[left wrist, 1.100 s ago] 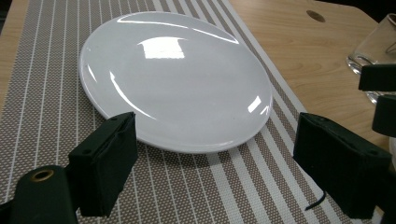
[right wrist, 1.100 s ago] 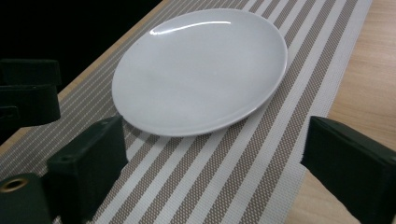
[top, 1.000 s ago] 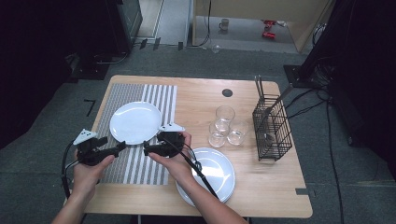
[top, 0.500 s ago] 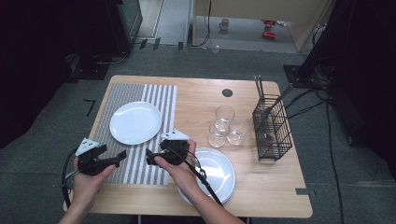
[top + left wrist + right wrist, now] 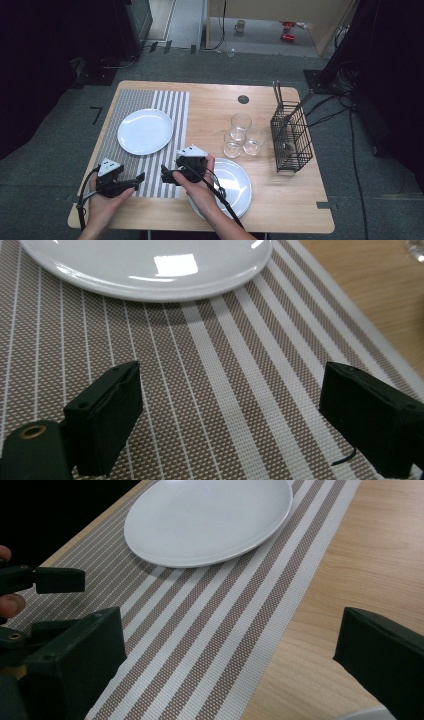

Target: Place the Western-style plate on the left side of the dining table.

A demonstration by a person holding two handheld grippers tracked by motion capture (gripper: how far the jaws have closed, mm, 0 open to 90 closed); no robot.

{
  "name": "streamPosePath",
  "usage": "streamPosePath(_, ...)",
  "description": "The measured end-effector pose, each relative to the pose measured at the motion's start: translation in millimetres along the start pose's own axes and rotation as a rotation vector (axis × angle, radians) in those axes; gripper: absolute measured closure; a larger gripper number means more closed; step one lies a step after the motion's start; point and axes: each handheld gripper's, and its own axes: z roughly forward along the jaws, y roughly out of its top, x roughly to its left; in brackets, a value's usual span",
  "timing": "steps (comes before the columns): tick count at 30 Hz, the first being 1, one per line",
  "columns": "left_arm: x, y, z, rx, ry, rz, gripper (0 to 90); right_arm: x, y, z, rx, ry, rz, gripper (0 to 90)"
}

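The left gripper (image 5: 141, 178) has its jaws spread wide with nothing between them; beneath the gap lies the striped placemat (image 5: 210, 405). Just ahead of these jaws, past a short stretch of mat, sits the white plate (image 5: 150, 265), untouched.

The right gripper (image 5: 165, 176) also stands wide open and empty, its jaws hovering over the mat's near edge where the weave meets the bare wood of the bench (image 5: 350, 570). The same plate lies well ahead of them, and the left gripper is just off their left side.

Behind the right gripper, under the right hand (image 5: 197, 182), rests a second white plate (image 5: 240, 185). Farther right of both grippers stand three drinking glasses (image 5: 241, 136), then a black wire basket (image 5: 292, 142).
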Motion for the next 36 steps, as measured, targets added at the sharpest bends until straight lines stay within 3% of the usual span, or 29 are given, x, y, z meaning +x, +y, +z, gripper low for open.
streamPosePath(5, -0.2, -6.8, 8.4, 0.040, 0.047, 0.036, 10.7, -2.9, -4.5, -5.7, -0.006, -0.018, -0.008, 0.0)
streamPosePath(8, -1.2, -8.1, 10.1, 0.040, 0.062, 0.052, 10.7, -5.2, -5.8, -8.0, -0.008, -0.023, -0.008, 0.0)
streamPosePath(13, -7.7, -10.4, 13.2, 0.046, 0.113, 0.113, 10.9, -14.4, -10.1, -17.3, -0.006, -0.037, 0.003, 0.0)
streamPosePath(26, -7.7, -10.4, 13.3, 0.047, 0.116, 0.106, 10.6, -29.2, -24.2, -37.6, -0.007, -0.111, -0.036, 0.0)
streamPosePath(36, -7.6, -10.4, 13.3, 0.047, 0.115, 0.106, 10.6, -45.6, -32.0, -50.6, -0.024, -0.124, -0.001, 0.0)
